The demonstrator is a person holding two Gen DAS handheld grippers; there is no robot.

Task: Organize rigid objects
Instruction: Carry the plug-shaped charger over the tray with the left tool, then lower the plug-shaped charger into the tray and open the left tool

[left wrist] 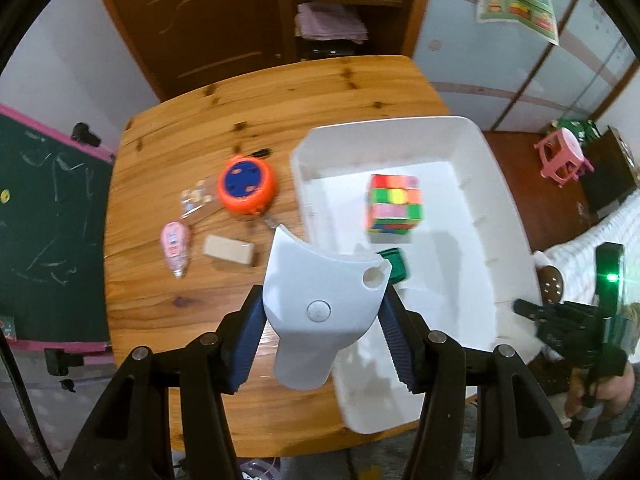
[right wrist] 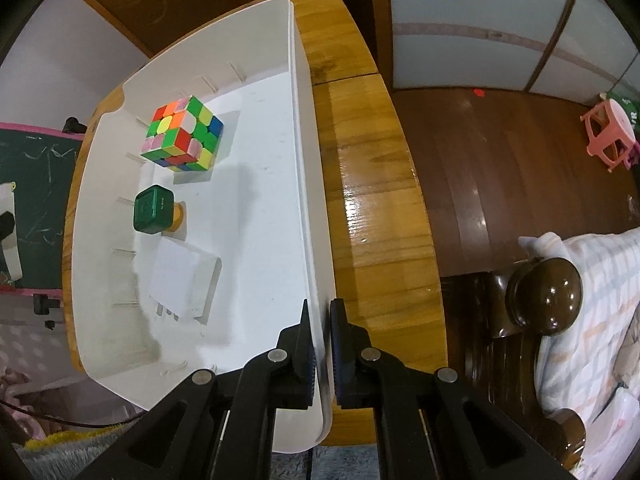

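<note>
My left gripper (left wrist: 322,308) is shut on a white plastic holder (left wrist: 320,296) with a round button and a hole, held above the table at the white bin's left wall. The white bin (left wrist: 500,208) holds a colour cube (left wrist: 394,208) and a green box (left wrist: 396,264). In the right wrist view my right gripper (right wrist: 322,344) is shut on the white bin's right wall (right wrist: 316,240). Inside lie the colour cube (right wrist: 182,138), the green box (right wrist: 152,210) against a small orange piece (right wrist: 178,216), and a flat white adapter (right wrist: 182,278).
On the wooden table (left wrist: 200,312) left of the bin lie an orange and blue tape measure (left wrist: 246,188), a pink bottle (left wrist: 174,246), a beige block (left wrist: 228,250) and a clear packet (left wrist: 196,198). A chalkboard (left wrist: 44,216) stands left. A bed (right wrist: 592,300) and pink stool (right wrist: 610,134) sit right.
</note>
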